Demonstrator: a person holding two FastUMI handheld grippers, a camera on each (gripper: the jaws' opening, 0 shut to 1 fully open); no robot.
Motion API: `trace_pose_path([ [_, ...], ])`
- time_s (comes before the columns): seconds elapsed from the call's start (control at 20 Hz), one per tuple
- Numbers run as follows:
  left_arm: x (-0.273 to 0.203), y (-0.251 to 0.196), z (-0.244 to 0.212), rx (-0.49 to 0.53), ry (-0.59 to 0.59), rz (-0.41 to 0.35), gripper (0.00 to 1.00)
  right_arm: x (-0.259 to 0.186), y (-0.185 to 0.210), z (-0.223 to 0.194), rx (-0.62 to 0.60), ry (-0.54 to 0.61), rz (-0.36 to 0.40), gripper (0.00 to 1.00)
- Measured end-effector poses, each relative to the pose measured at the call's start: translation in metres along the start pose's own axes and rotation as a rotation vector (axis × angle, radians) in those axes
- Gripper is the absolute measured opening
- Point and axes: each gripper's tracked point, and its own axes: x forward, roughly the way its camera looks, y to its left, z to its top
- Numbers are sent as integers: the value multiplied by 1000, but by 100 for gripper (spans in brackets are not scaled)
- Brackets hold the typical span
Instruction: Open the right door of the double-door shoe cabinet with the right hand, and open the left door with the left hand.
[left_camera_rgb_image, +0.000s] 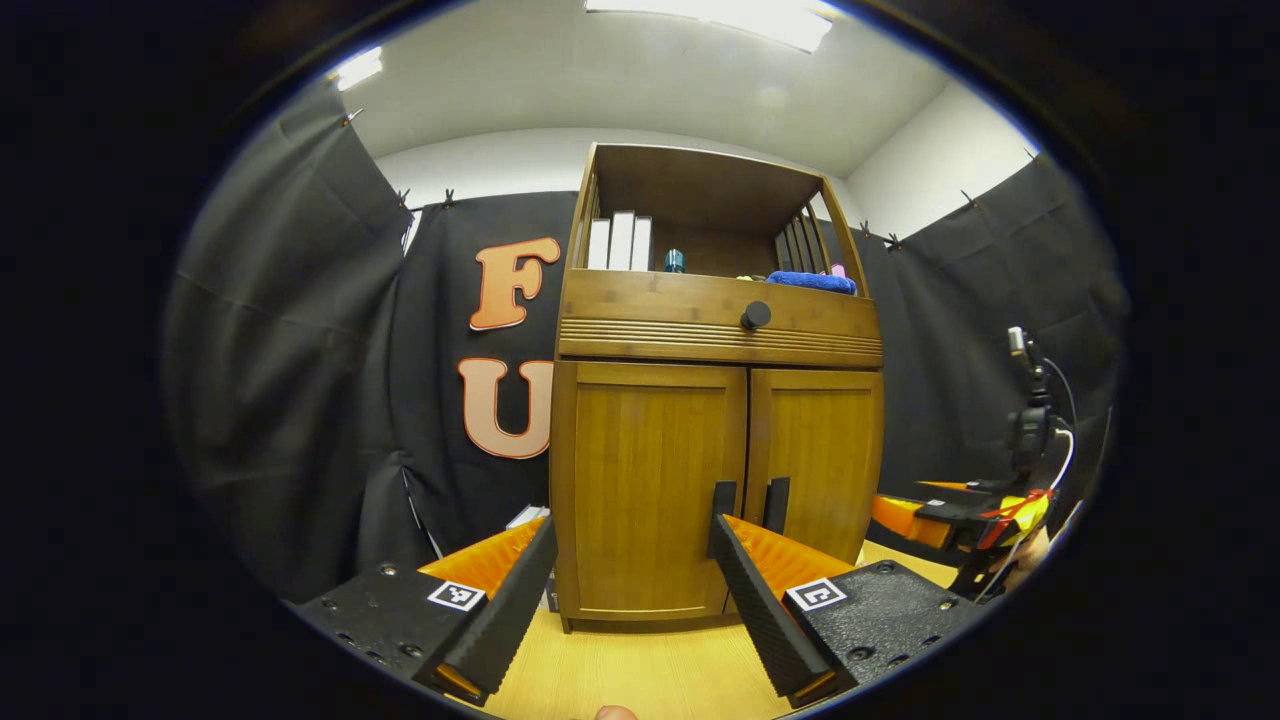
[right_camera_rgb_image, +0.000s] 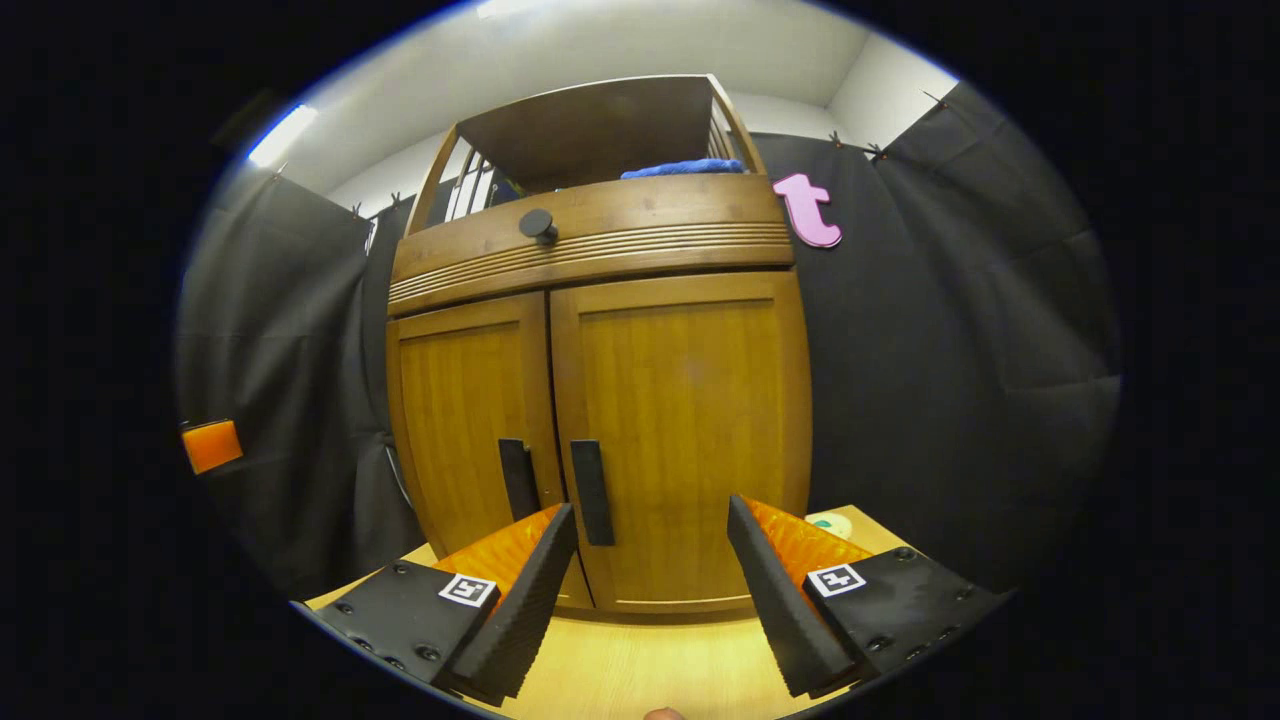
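The wooden shoe cabinet (left_camera_rgb_image: 650, 600) stands on the table with both doors shut. Its left door (left_camera_rgb_image: 640, 470) and right door (left_camera_rgb_image: 820, 440) each carry a dark vertical handle by the centre seam: the left handle (left_camera_rgb_image: 723, 497) and the right handle (left_camera_rgb_image: 776, 503). My left gripper (left_camera_rgb_image: 632, 535) is open in front of the left door, close to it and touching nothing. In the right gripper view my right gripper (right_camera_rgb_image: 652, 520) is open before the right door (right_camera_rgb_image: 690, 420), with the right handle (right_camera_rgb_image: 592, 490) just above its left finger. The left handle (right_camera_rgb_image: 517, 478) sits beside it.
Above the doors is a drawer with a round knob (left_camera_rgb_image: 755, 315). The open shelf holds white books (left_camera_rgb_image: 620, 242) and a blue cloth (left_camera_rgb_image: 812, 282). The right gripper (left_camera_rgb_image: 950, 510) and a camera stand (left_camera_rgb_image: 1030, 420) show at the right. Wooden tabletop (left_camera_rgb_image: 640, 670) lies below.
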Motion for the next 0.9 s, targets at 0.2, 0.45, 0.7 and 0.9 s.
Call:
trace_pose_path([
  [0.2, -4, 4, 3, 10, -13, -1, 94, 34, 23, -12, -21, 19, 25, 98],
  [0.45, -10, 12, 2, 29, -17, 2, 94, 84, 39, -28, -39, 54, 19, 98],
  [0.7, -12, 26, -2, 32, -18, 18, 92, 125, 37, -45, -57, 73, -17, 89],
  [0.9, -10, 36, -11, 25, -6, 31, 92, 143, 39, -59, -72, 74, -34, 89],
])
